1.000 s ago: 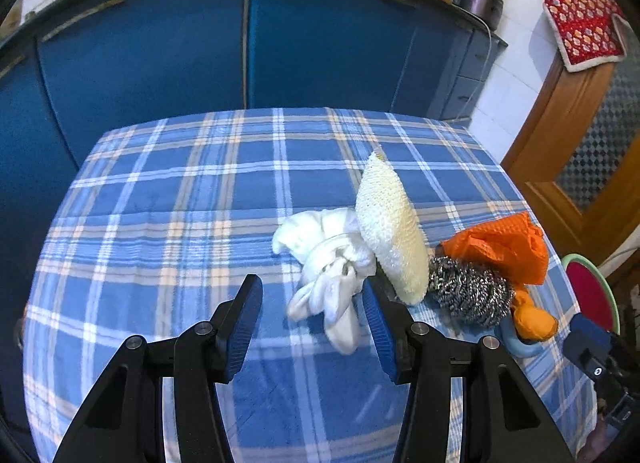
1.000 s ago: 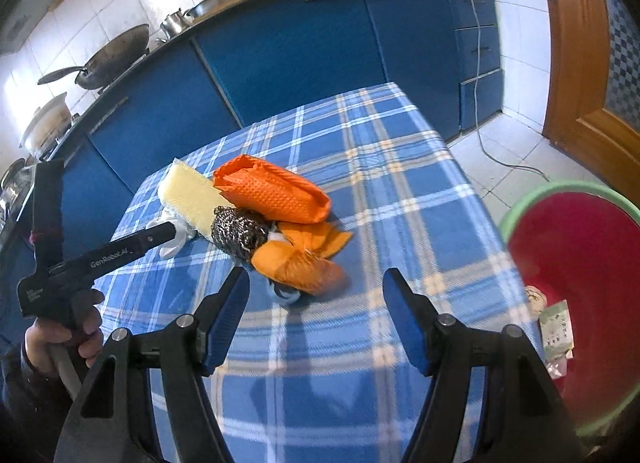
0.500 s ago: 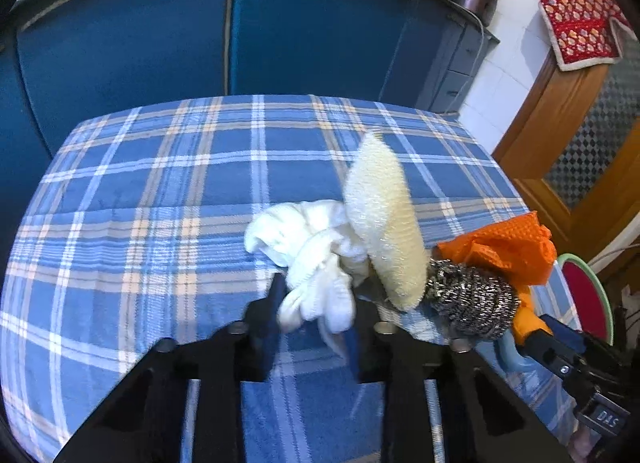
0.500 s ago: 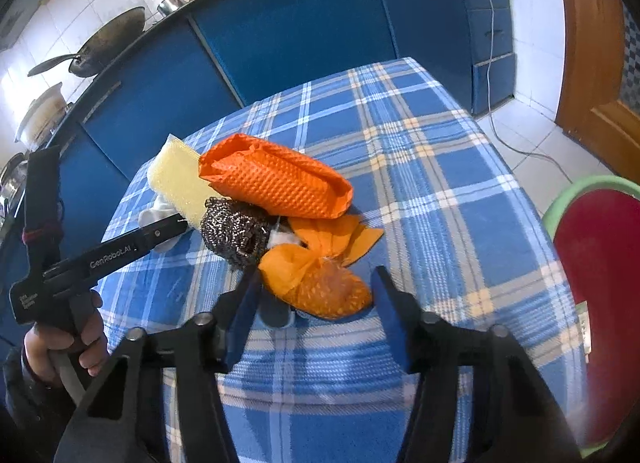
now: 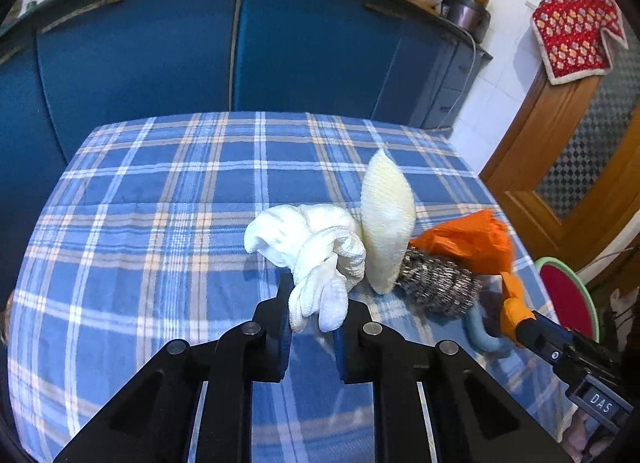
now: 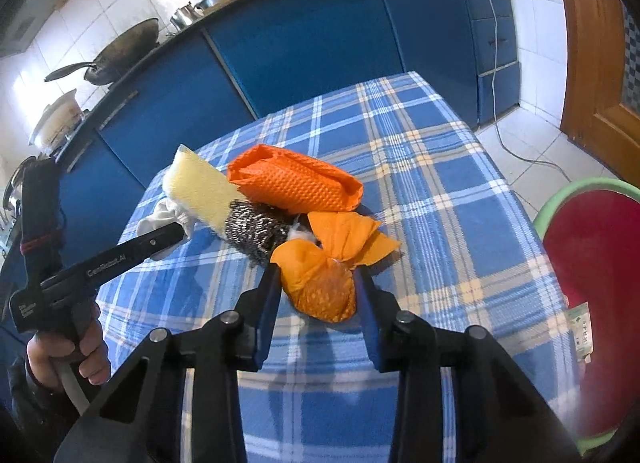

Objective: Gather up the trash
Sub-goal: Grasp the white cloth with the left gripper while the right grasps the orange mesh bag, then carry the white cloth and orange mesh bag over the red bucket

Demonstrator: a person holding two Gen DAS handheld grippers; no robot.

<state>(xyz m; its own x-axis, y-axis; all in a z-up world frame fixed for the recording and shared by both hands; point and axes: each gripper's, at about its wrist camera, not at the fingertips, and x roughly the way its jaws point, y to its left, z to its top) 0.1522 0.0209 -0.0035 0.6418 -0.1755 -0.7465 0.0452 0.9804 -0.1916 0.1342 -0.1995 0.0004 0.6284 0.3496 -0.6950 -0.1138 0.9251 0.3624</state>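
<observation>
On the blue plaid tablecloth (image 5: 160,223) lies a pile of trash. My left gripper (image 5: 310,311) is shut on the lower end of a crumpled white cloth (image 5: 316,247). Beside it are a pale yellow sponge (image 5: 386,223), a steel wool scourer (image 5: 436,283) and an orange textured cloth (image 5: 468,239). My right gripper (image 6: 318,283) is shut on a crumpled orange wrapper (image 6: 320,283). The orange cloth (image 6: 296,181), scourer (image 6: 256,225) and sponge (image 6: 200,187) lie just beyond it.
A red bin with a green rim (image 6: 592,263) stands on the floor right of the table, with scraps inside. Blue kitchen cabinets (image 5: 240,43) run behind the table. A wooden door (image 5: 568,167) is at the right. A blue ring (image 5: 480,335) lies under the pile.
Both grippers moved forward and closed: the left onto the white cloth, the right onto the orange wrapper.
</observation>
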